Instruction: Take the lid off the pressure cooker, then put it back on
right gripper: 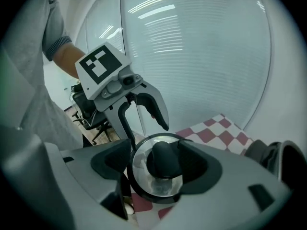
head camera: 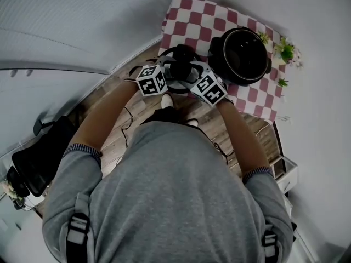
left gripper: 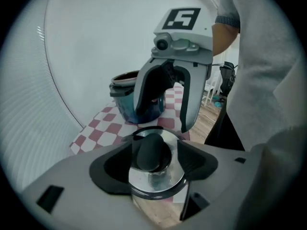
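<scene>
Red-and-white checked worktop cloth (head camera: 192, 15) carries the pressure cooker (head camera: 241, 56), which stands open with small plants (head camera: 285, 51) beside it.

Head view: the lid (head camera: 178, 58) is off the pot, over the cloth's near edge just left of the cooker, between the left gripper (head camera: 169, 73) and the right gripper (head camera: 193, 75).

Left gripper view: jaws clamped on the lid, black knob (left gripper: 151, 151) between them, with the right gripper facing and the cooker behind.

Right gripper view: jaws likewise clamped on the lid around the knob.
</scene>
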Tool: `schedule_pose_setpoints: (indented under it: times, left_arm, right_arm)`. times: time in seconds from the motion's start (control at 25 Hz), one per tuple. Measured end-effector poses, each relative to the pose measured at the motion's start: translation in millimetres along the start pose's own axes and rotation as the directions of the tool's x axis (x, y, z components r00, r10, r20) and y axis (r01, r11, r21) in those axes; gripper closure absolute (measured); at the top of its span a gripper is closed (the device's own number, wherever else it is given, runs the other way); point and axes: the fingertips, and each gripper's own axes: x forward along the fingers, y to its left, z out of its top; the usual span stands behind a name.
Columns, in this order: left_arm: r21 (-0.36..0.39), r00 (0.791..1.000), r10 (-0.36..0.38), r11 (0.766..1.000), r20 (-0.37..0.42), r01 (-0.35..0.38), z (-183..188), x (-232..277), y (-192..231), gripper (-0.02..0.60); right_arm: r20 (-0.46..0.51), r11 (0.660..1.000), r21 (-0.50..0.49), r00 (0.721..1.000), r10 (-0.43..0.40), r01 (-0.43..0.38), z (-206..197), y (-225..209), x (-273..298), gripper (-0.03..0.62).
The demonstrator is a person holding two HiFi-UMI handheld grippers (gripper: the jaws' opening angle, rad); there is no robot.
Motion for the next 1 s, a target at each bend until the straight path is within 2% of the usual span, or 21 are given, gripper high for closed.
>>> schedule_pose_setpoints:
  times: [0.16, 0.32, 0.52, 0.64, 0.84, 1.0]
  left_arm:
    - [0.040, 0.995, -0.055, 0.997, -0.085, 0.059, -26, 23, 1, 0.265]
    - [0.051, 0.981, -0.114, 0.991, -0.159, 0.124, -47, 45, 3, 0.265]
    - [0.023, 0.964, -0.178, 0.982, -0.198, 0.186, -59, 62, 6, 0.265]
    - [0.030, 0.950, -0.212, 0.974, -0.231, 0.224, -65, 72, 4, 0.265]
    - [0.031, 0.936, -0.254, 0.963, -0.246, 0.269, -68, 78, 2, 0.267]
    - [0.045, 0.934, -0.261, 0.959, -0.244, 0.280, -67, 76, 2, 0.285]
  right_arm:
    - [-0.100, 1.000, -0.016, 0.995, 0.016, -0.018, -19, -8, 27, 0.267]
    - [-0.210, 0.997, -0.038, 0.976, 0.061, -0.070, -43, -12, 52, 0.266]
    - [-0.312, 0.991, -0.092, 0.948, 0.063, -0.096, -62, -21, 75, 0.266]
    - [-0.369, 0.987, -0.104, 0.926, 0.077, -0.124, -74, -21, 86, 0.266]
    - [-0.424, 0.980, -0.141, 0.903, 0.065, -0.137, -82, -22, 93, 0.298]
    - [-0.417, 0.981, -0.138, 0.906, 0.069, -0.139, -82, -21, 92, 0.301]
